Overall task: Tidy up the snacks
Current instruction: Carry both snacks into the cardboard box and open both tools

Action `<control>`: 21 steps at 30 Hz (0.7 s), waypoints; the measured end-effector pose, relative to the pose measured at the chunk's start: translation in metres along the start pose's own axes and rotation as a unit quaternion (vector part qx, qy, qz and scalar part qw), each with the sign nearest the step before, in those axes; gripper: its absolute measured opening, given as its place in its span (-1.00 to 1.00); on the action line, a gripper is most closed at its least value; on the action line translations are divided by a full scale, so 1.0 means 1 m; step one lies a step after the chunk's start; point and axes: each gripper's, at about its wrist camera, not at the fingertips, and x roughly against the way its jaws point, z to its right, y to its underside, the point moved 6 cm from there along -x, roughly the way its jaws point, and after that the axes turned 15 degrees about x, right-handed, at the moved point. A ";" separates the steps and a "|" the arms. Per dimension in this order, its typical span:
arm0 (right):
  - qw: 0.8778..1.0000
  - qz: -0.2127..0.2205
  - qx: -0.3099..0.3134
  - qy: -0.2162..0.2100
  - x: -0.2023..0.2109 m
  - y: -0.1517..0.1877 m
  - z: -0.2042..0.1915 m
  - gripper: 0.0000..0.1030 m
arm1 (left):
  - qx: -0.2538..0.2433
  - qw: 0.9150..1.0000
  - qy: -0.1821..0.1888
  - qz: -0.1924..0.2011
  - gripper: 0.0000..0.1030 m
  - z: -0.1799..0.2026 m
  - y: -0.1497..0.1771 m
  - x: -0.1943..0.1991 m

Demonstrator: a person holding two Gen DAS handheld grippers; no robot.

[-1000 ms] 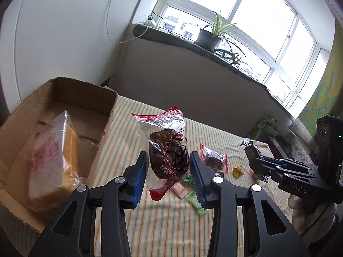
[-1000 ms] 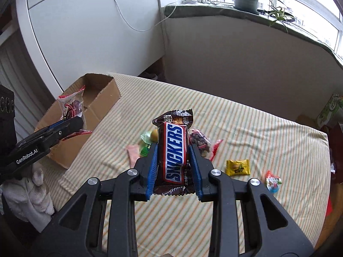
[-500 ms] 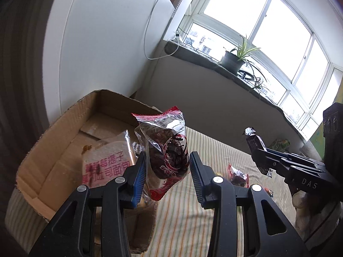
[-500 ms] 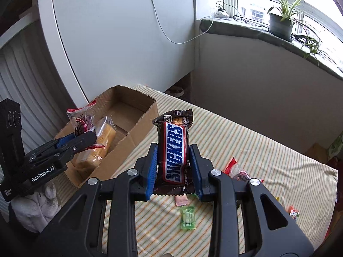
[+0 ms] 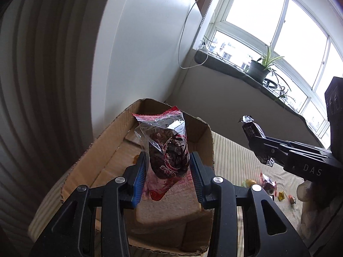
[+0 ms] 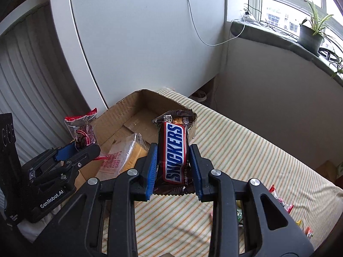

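My left gripper (image 5: 168,167) is shut on a clear red-trimmed packet of dark snack (image 5: 166,147) and holds it upright over the open cardboard box (image 5: 100,160). A wrapped bread slice (image 5: 171,207) lies in the box below it. My right gripper (image 6: 173,165) is shut on a Snickers bar (image 6: 174,152), held above the striped cloth beside the box's (image 6: 133,105) near right corner. The left gripper (image 6: 70,154) with its packet (image 6: 82,131) shows at the left of the right wrist view; the right gripper (image 5: 263,150) shows at the right of the left wrist view.
Several small wrapped candies (image 5: 269,184) lie on the striped cloth (image 6: 246,150) to the right of the box, also in the right wrist view (image 6: 283,205). A white cabinet (image 6: 139,32) stands behind the box. A windowsill with a potted plant (image 5: 260,68) lies beyond.
Both grippers have moved left toward the box with their snacks. The left gripper now hangs over the box interior; the right has come up to the box's corner.
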 end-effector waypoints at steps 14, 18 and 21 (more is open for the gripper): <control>0.999 0.012 0.025 0.019 -0.002 -0.014 -0.013 0.06 | -0.012 0.999 -0.047 0.012 0.29 -0.007 -0.001 -0.002; 0.999 0.013 0.012 0.031 0.013 -0.005 0.001 0.07 | -0.015 0.999 -0.042 0.011 0.29 -0.003 0.000 -0.001; 0.999 0.013 -0.002 0.041 0.031 0.009 0.015 0.07 | -0.019 0.999 -0.032 0.014 0.29 0.004 0.001 0.003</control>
